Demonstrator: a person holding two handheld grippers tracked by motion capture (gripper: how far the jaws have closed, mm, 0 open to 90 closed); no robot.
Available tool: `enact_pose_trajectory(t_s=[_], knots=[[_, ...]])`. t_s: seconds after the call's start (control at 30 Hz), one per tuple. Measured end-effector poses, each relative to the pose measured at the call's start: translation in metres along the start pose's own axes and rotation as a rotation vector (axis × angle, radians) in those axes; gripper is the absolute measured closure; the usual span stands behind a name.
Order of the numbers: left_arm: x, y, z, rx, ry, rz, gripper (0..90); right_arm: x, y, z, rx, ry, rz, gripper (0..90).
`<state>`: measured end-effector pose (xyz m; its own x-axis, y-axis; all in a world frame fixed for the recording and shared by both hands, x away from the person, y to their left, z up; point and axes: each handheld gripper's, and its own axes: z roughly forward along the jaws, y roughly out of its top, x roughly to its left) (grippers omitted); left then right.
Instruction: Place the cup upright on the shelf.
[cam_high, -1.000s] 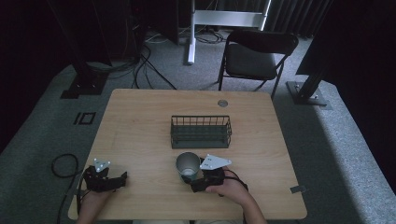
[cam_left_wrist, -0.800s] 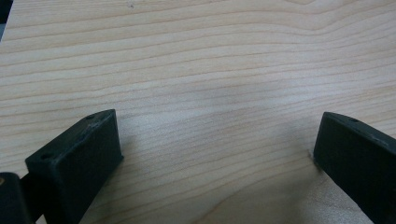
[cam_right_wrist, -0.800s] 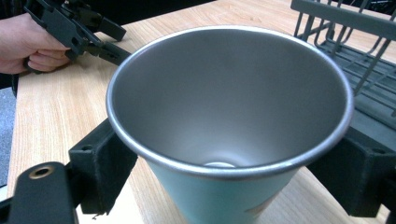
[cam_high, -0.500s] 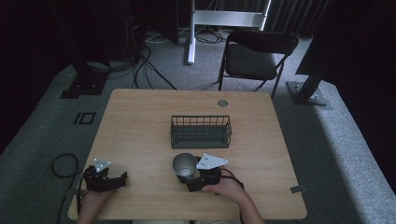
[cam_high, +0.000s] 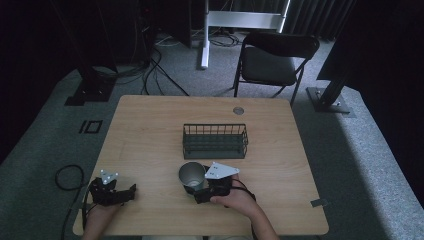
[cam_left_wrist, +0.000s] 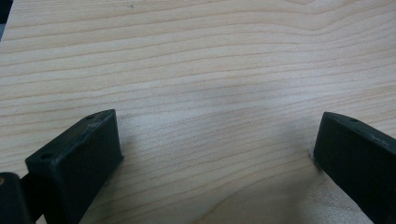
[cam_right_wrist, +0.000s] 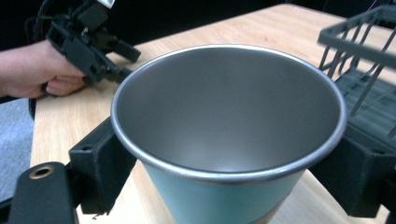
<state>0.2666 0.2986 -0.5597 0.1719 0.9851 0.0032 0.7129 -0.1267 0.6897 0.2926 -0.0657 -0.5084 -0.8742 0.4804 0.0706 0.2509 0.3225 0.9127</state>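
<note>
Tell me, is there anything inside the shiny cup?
Nothing shows inside the cup. The right gripper view looks down into it: bare grey metal walls, no drink, no objects. The very bottom is dim, so something tiny there could be missed. The right gripper holds the cup from outside.

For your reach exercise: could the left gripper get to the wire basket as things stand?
Probably yes. The left gripper is open and holds nothing, and bare table lies between it and the basket; the cup stands off to the side.

Teal metal cup (cam_right_wrist: 229, 140) upright, just before wire basket (cam_high: 215, 141).
</note>
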Motion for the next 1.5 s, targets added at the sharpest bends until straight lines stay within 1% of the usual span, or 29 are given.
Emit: enact_pose_trajectory(t_s=[0.17,0.3,0.47,0.53,0.67,0.7,0.77,0.93,1.1,1.33,1.37,1.43,1.5], knots=[[0.0,0.0,0.0,0.0,0.0,0.0,1.4,-0.002,0.008,-0.002,-0.017,-0.008,0.013,13.0],[0.0,0.0,0.0,0.0,0.0,0.0,1.4,-0.003,0.016,-0.004,-0.021,-0.014,-0.003,13.0],[0.0,0.0,0.0,0.001,0.0,0.0,1.4,-0.005,0.026,-0.007,-0.042,-0.027,0.003,13.0],[0.0,0.0,0.0,0.0,0.0,0.0,1.4,-0.007,0.031,-0.009,-0.055,-0.041,0.014,13.0],[0.0,0.0,0.0,-0.001,0.0,-0.002,1.4,-0.01,0.041,-0.011,-0.067,-0.057,0.005,13.0],[0.0,0.0,0.0,-0.002,0.001,-0.002,1.4,-0.011,0.044,-0.012,-0.076,-0.067,0.011,13.0],[0.0,0.0,0.0,-0.002,0.0,-0.003,1.4,-0.013,0.049,-0.014,-0.081,-0.076,0.005,13.1],[0.0,0.0,0.0,0.0,0.0,0.001,1.4,-0.018,0.062,-0.017,-0.102,-0.103,0.011,13.1],[0.0,0.0,0.0,0.0,-0.001,-0.001,1.4,-0.024,0.076,-0.02,-0.124,-0.143,0.009,13.1],[0.0,0.0,0.0,0.0,0.0,-0.001,1.4,-0.036,0.092,-0.023,-0.159,-0.218,0.041,13.1],[0.0,0.0,0.0,0.0,0.0,-0.001,1.4,-0.039,0.095,-0.024,-0.16,-0.239,0.047,13.1],[0.0,0.0,0.0,0.0,0.0,-0.001,1.4,-0.043,0.097,-0.024,-0.165,-0.267,0.055,13.1],[0.0,0.0,0.0,0.002,-0.001,0.0,1.4,-0.047,0.099,-0.024,-0.16,-0.296,0.052,13.1]])
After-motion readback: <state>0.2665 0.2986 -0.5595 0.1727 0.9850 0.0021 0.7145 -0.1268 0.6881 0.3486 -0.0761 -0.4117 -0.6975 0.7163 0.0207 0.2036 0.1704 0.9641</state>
